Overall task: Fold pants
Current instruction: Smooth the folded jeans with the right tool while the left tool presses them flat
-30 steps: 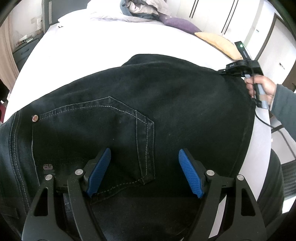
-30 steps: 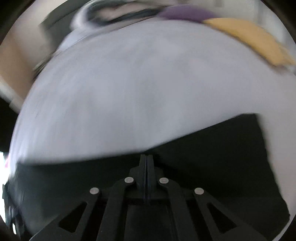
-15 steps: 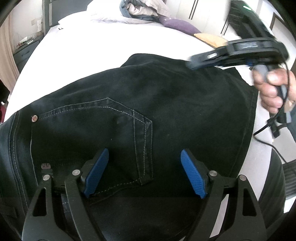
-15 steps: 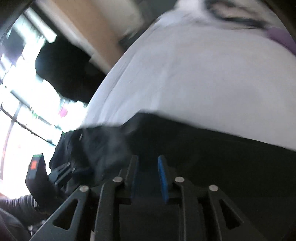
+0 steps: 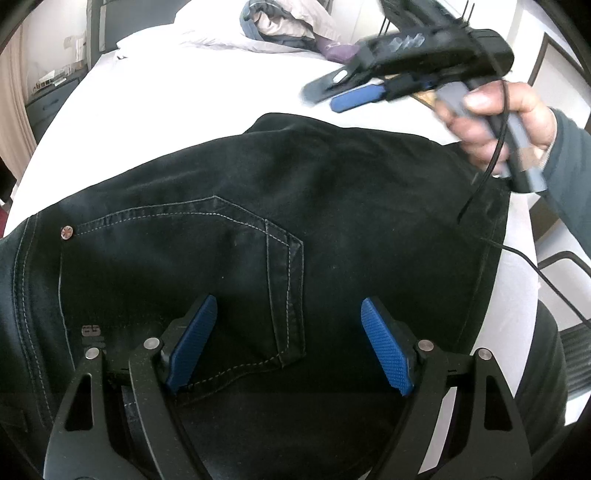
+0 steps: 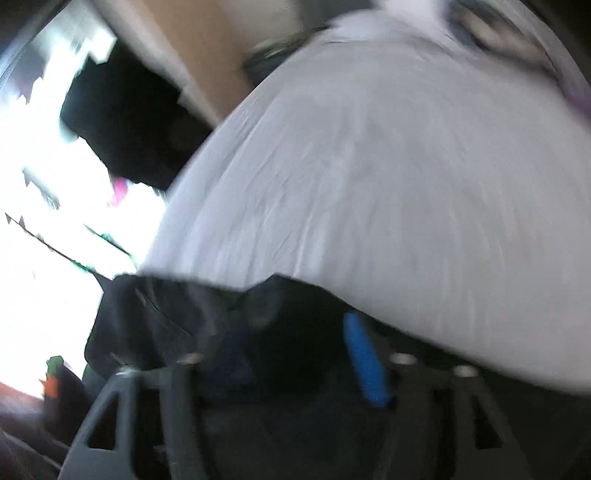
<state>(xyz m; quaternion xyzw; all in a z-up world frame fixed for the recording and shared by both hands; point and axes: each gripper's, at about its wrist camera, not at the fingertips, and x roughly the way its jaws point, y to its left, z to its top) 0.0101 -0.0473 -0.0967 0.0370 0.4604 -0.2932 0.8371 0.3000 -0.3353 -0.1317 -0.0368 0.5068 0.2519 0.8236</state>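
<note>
Black denim pants [image 5: 295, 206] lie spread on a white-sheeted bed [image 5: 207, 92], filling the middle and lower part of the left wrist view, a stitched back pocket [image 5: 177, 280] facing up. The left gripper [image 5: 288, 343] sits at the bottom of the frame over that pocket, its blue-padded jaws wide apart and holding nothing. In the upper right, a hand [image 5: 502, 125] holds the right gripper [image 5: 351, 92] above the pants' far edge. The blurred right wrist view shows its jaws parted, with dark fabric low in the frame beneath them. A heap of bedding [image 5: 288, 26] lies at the top.
</note>
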